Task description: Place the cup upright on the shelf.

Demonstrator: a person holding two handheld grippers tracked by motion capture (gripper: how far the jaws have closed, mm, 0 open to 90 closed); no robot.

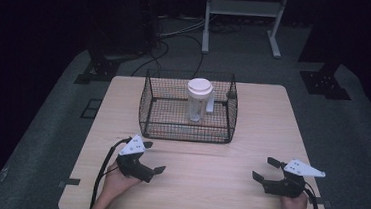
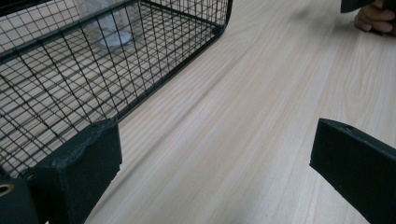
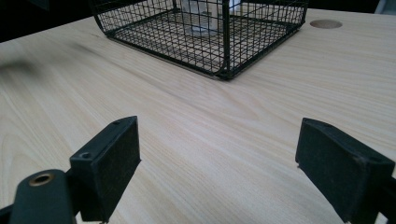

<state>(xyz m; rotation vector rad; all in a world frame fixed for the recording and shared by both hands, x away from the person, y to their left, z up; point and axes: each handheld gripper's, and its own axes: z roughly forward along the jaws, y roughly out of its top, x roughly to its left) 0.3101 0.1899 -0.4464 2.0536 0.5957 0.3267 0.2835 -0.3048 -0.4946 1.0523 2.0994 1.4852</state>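
Standing upright inside the black wire basket [image 1: 149,106] at the table's [image 1: 262,120] far middle, a clear lidded jug [image 1: 198,100] blurs behind mesh in both gripper views. Left gripper [image 1: 153,158] and right gripper [image 1: 263,169] rest near the front edge, jaws spread, holding nothing.

Wooden table [image 1: 268,116] (pale) bears wire basket [image 1: 187,130].

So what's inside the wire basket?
The wire basket holds one clear lidded cup, standing upright towards the back. Wood grain shows through the mesh floor; whether the cup contains anything cannot be told.
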